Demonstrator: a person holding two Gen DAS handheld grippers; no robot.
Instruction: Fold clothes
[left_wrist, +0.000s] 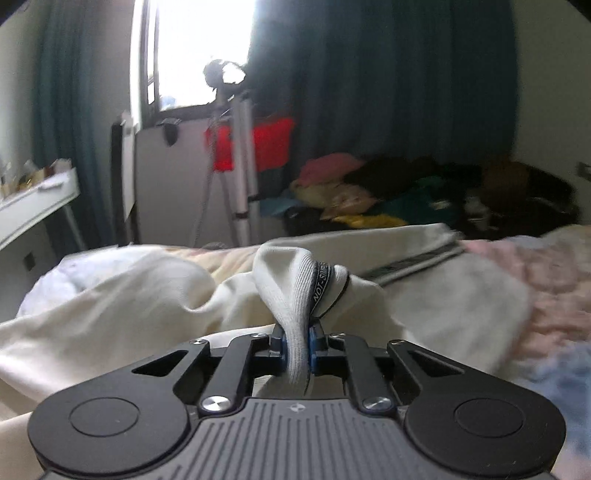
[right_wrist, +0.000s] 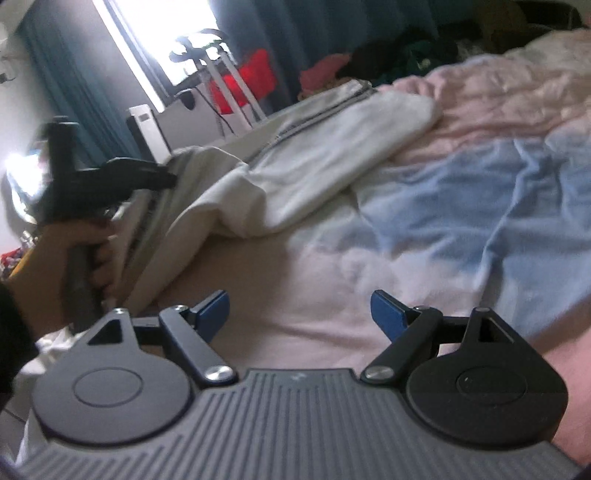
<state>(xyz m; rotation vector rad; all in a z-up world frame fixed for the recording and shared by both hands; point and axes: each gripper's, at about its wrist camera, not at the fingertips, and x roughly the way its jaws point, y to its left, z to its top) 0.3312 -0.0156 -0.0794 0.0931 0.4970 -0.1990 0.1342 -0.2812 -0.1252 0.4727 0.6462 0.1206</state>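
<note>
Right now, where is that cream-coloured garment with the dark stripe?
The cream garment lies across the bed's pastel quilt, left of centre in the right wrist view; the left hand-held gripper pinches its ribbed edge, while the right hand-held gripper hangs open nearby.

A bed (right_wrist: 461, 206) is carrying everything, wearing a rumpled cover in pink, pale blue and white. A cream garment (right_wrist: 314, 147) with a dark stripe is lying spread across it, reaching toward the far edge.

Each gripper, left gripper (left_wrist: 297, 350) and right gripper (right_wrist: 300, 314), has a grey ribbed body, black round-ended linkage arms and silver screws. Blue pads (right_wrist: 386, 314) line the fingers. A black sleeve (right_wrist: 13, 332) covers the left wrist
</note>
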